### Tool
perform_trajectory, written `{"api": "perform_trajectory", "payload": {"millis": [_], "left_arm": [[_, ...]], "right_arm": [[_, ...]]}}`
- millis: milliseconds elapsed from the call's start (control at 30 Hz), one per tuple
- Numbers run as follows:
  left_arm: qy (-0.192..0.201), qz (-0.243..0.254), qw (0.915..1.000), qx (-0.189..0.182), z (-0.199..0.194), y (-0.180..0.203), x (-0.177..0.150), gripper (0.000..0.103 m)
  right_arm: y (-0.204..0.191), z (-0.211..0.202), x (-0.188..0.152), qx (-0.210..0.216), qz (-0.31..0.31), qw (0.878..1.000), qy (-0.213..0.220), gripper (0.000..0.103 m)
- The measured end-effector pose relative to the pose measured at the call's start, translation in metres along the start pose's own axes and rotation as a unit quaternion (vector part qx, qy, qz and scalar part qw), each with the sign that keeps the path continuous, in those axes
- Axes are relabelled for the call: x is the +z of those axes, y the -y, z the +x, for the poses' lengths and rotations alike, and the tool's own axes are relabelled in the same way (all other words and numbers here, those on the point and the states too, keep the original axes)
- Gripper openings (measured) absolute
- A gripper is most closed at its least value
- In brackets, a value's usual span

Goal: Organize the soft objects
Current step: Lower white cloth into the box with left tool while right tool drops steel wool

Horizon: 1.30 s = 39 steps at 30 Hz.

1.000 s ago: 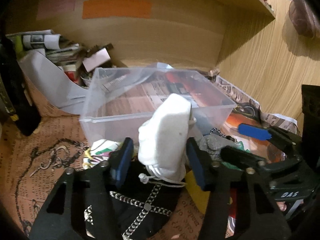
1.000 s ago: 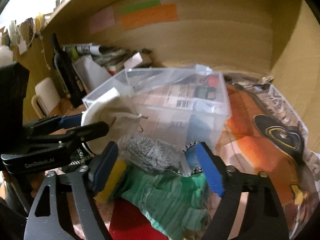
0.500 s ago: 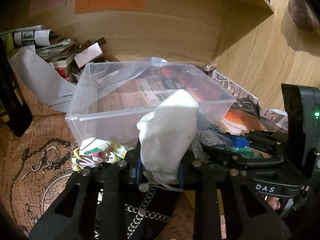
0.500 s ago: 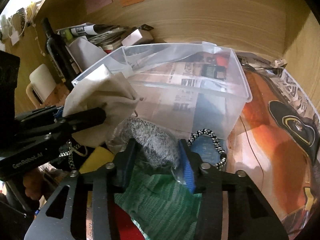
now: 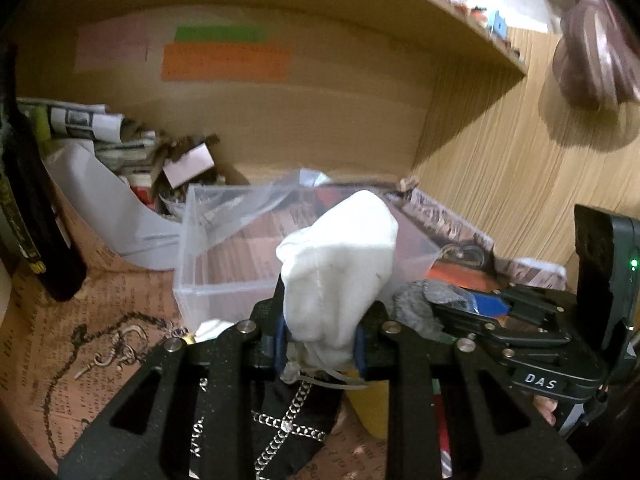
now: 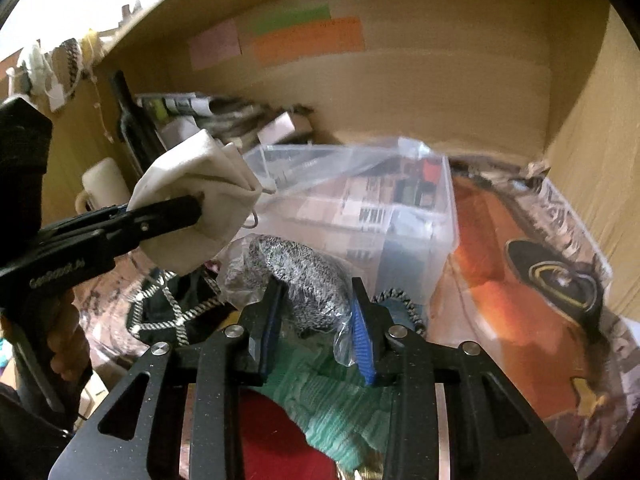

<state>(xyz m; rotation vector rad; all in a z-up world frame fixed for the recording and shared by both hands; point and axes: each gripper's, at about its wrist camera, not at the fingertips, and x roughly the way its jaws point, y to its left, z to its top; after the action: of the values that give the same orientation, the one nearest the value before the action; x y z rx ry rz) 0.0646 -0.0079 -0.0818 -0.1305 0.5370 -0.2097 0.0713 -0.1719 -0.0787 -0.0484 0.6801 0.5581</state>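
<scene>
A: Left wrist view. The left gripper (image 5: pixel 319 344) is clamped on a white drawstring pouch (image 5: pixel 338 276), pinched near its cord end. The pouch stands up toward 12 o'clock, long axis along the fingers. Plain woven cloth, limp, rounded at the top.

B: Where is the bin from there?

A: The clear plastic bin (image 5: pixel 224 268) sits straight ahead at 12 o'clock, its near wall just behind the pouch. Thin rigid walls, open top, with a loose clear bag draped inside. The right gripper (image 5: pixel 480 312) shows at 3 o'clock with something grey in it.

B: Right wrist view?

A: The right gripper (image 6: pixel 314 332) is closed on a grey knit item in a clear wrapper (image 6: pixel 296 276); the film crinkles around a fuzzy, speckled lump. Bin (image 6: pixel 436 240) lies at 12 to 1 o'clock, touching or just behind the item. The left gripper (image 6: pixel 188 216) holds the pouch (image 6: pixel 196 196) up at 10 o'clock, close to the bin's left rim.

B: Which load goes in first?

A: Judgement only: the left one looks nearer the opening. Green knit cloth (image 6: pixel 336 400) and red fabric (image 6: pixel 280 440) lie below the right gripper at 6 o'clock.
</scene>
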Motion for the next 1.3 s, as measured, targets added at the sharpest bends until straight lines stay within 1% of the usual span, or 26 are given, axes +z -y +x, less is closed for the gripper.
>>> {"api": "perform_trajectory", "payload": {"millis": [100, 233, 333, 433, 567, 700, 867, 967, 1133, 1300], "left_arm": [[0.020, -0.002, 0.9998, 0.005, -0.010, -0.002, 0.009, 0.026], [0.042, 0.000, 0.9989, 0.021, -0.016, -0.007, 0.024, 0.026], [0.051, 0.000, 0.9982, 0.031, -0.016, -0.011, 0.034, 0.026], [0.055, 0.003, 0.9974, 0.047, -0.013, -0.015, 0.043, 0.026], [0.050, -0.004, 0.9971, 0.058, 0.000, -0.025, 0.056, 0.026], [0.025, -0.007, 0.9973, 0.068, 0.022, -0.035, 0.066, 0.026], [-0.027, -0.011, 0.9969, 0.074, 0.060, -0.048, 0.070, 0.026], [-0.059, -0.007, 0.9949, 0.082, 0.084, -0.054, 0.068, 0.026], [-0.115, -0.004, 0.9902, 0.079, 0.118, -0.061, 0.061, 0.026], [-0.138, -0.001, 0.9880, 0.070, 0.134, -0.061, 0.058, 0.026]], "right_arm": [[0.001, -0.010, 0.009, -0.003, 0.004, 1.000, 0.023, 0.029], [0.003, -0.024, 0.024, -0.006, 0.011, 0.998, 0.065, 0.029], [0.008, -0.028, 0.038, -0.006, 0.017, 0.996, 0.088, 0.029], [0.012, -0.028, 0.050, -0.019, 0.019, 0.994, 0.108, 0.030], [0.021, -0.018, 0.062, -0.037, 0.021, 0.993, 0.113, 0.030], [0.029, 0.003, 0.075, -0.048, 0.016, 0.994, 0.098, 0.030], [0.034, 0.031, 0.081, -0.051, 0.005, 0.997, 0.065, 0.030], [0.033, 0.046, 0.082, -0.053, -0.002, 0.998, 0.043, 0.030], [0.033, 0.072, 0.082, -0.050, -0.007, 0.999, -0.001, 0.030], [0.035, 0.094, 0.079, -0.047, -0.009, 0.998, -0.045, 0.030]]}}
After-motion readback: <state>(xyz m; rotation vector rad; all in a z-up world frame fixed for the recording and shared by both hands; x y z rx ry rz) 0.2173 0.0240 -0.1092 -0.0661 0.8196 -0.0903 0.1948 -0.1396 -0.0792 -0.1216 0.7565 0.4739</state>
